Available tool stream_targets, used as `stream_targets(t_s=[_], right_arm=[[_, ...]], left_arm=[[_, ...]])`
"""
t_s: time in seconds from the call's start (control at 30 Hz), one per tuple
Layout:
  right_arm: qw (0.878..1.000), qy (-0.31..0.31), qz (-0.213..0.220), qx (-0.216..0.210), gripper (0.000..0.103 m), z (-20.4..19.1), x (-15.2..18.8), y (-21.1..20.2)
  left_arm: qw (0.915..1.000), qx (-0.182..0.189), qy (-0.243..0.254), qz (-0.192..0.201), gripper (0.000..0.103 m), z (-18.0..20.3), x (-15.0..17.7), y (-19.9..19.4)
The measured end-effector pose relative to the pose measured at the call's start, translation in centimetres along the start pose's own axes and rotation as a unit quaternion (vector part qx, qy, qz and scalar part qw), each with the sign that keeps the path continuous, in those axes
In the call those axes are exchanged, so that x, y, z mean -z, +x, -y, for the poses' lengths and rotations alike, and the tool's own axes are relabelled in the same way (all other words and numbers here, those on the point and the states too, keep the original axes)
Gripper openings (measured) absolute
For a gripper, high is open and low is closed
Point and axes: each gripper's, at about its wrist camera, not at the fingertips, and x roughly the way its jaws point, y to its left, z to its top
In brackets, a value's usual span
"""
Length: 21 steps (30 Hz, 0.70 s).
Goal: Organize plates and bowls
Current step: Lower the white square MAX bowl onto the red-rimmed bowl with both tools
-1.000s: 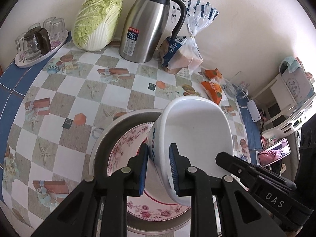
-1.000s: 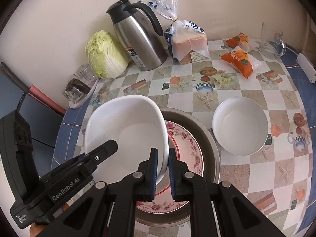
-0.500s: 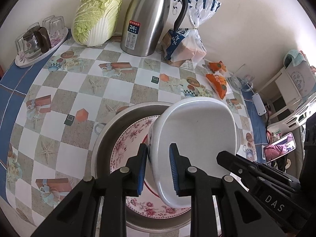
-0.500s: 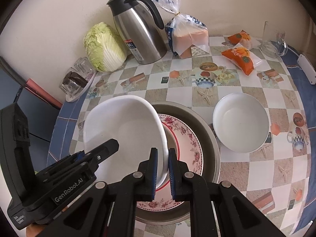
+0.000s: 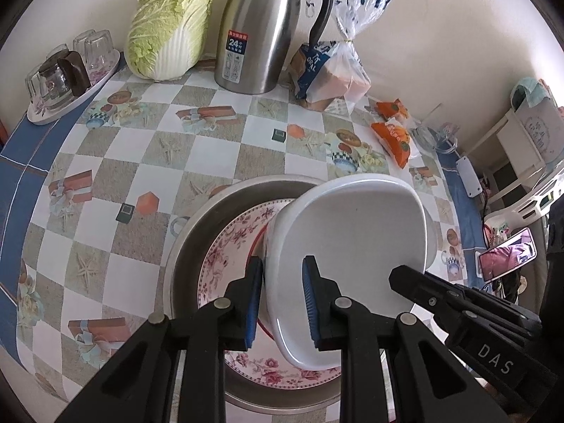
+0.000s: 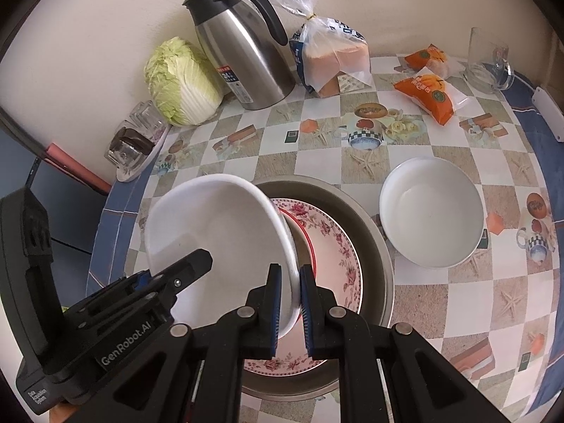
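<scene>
I hold a large white bowl [image 5: 352, 232] by its rim, tilted, with both grippers. My left gripper [image 5: 282, 275] is shut on its left wall. My right gripper [image 6: 289, 282] is shut on the thin right rim of the same bowl [image 6: 218, 232]. Each gripper's black body shows at the edge of the other view. Under the bowl lies a floral plate [image 6: 335, 246] inside a round metal basin [image 6: 366, 225], partly hidden by the bowl. A second white bowl [image 6: 431, 216] stands empty on the table, right of the basin.
Along the wall stand a steel thermos jug [image 5: 261, 35], a cabbage [image 5: 169, 24], a bread bag [image 5: 335, 77] and a tray of glasses [image 5: 63, 81]. Orange snack packs [image 6: 426, 95] and a glass mug [image 6: 488, 63] lie at the back right. The checked tablecloth [image 5: 105, 148] shows left of the basin.
The white bowl has tipped a little in the left wrist view, its printed outer wall now hidden. The left gripper turned slightly; the right gripper kept still. Both grips are unchanged.
</scene>
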Motion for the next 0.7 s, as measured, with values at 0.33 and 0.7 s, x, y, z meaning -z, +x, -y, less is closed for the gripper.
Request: stream_targets(t_s=[0.33, 0.7], right_arm=[[1.0, 0.007, -0.011, -0.001, 0.015, 0.39, -0.08, 0.38], [1.0, 0.012, -0.009, -0.011, 0.015, 0.57, -0.13, 0.28]], left_arm=[[0.9997, -0.014, 0.009, -0.019, 0.024, 0.21, 0.3, 0.69], [0.9995, -0.021, 0.018, -0.014, 0.026, 0.39, 0.28, 0.23]])
